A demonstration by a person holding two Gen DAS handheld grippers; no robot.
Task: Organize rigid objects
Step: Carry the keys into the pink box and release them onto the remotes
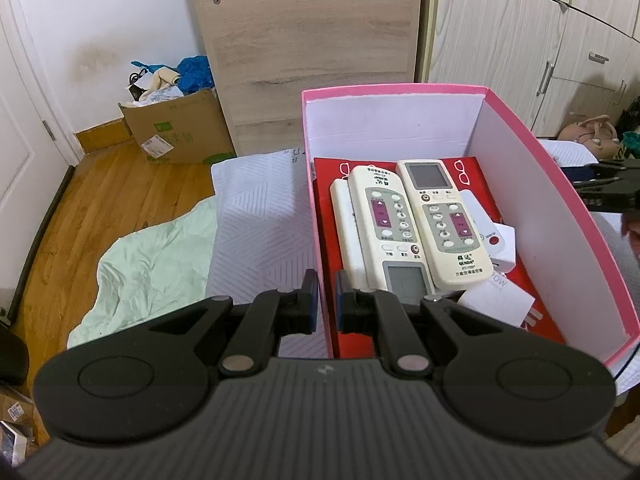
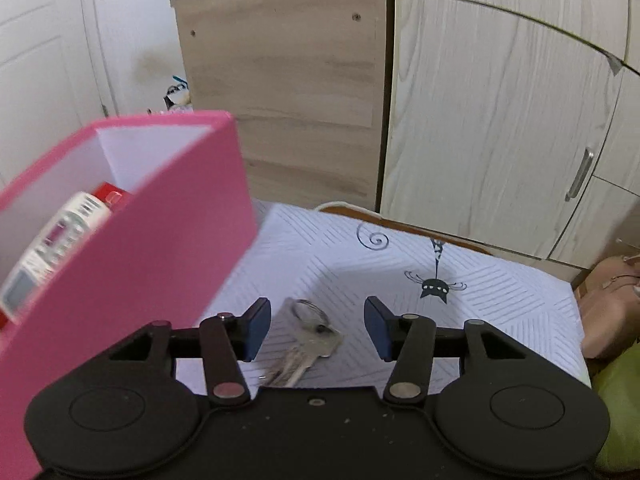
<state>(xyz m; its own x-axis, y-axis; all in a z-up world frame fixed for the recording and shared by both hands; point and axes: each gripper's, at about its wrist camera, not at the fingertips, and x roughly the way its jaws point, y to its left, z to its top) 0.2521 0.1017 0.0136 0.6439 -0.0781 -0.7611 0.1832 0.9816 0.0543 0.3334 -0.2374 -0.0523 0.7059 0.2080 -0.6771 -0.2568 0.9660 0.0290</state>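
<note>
A pink box [image 1: 552, 184] stands on a white patterned sheet [image 1: 260, 232]. My left gripper [image 1: 325, 300] is shut on the box's left wall, one pad outside and one inside. Inside the box, two cream remotes [image 1: 386, 224] [image 1: 444, 220] lie side by side on a red pack [image 1: 480, 176], with small white items [image 1: 498, 240] beside them. To the right of the box [image 2: 160, 240], a bunch of keys [image 2: 308, 344] on a ring lies on the sheet. My right gripper [image 2: 316, 330] stands open around the keys, its pads clear of them on both sides.
A wooden cabinet [image 1: 312, 40] and pale wardrobe doors [image 2: 500, 120] rise behind the bed. On the wood floor to the left sit a cardboard box [image 1: 176, 128] of rubbish and a green cloth [image 1: 152, 264]. A pinkish bag [image 2: 612, 304] lies at the sheet's right edge.
</note>
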